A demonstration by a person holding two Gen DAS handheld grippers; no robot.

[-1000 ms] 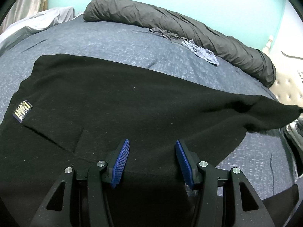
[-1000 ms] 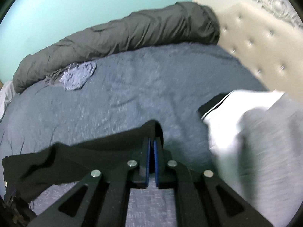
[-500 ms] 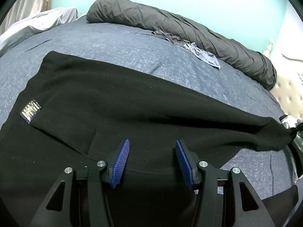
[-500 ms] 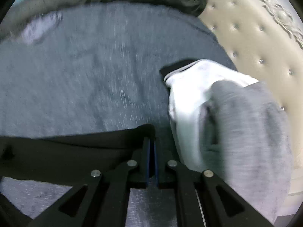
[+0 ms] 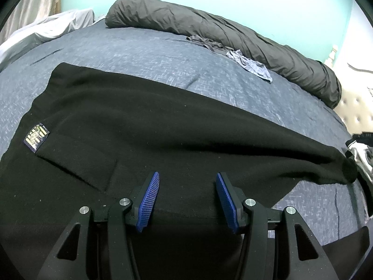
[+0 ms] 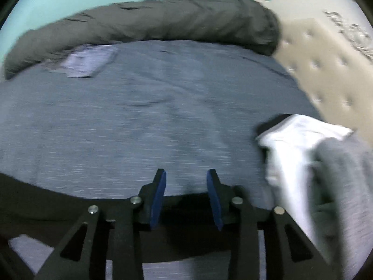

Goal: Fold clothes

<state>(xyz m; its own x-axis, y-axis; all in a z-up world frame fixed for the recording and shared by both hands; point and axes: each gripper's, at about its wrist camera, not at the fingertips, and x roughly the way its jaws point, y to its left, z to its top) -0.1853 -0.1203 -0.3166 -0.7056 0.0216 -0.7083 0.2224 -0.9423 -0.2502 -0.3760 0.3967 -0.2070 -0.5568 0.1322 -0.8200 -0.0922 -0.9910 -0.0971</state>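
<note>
Black cloth (image 5: 144,126) is spread flat on the blue bed (image 5: 144,53), both the left tongs (image 5: 186,196) and right tongs (image 6: 186,196) are held apart and empty, so an edge must be gripped for folding.

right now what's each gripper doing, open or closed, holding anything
Left gripper: open, holding nothing, above the black garment.
Right gripper: open, holding nothing, over the garment's edge.
</note>
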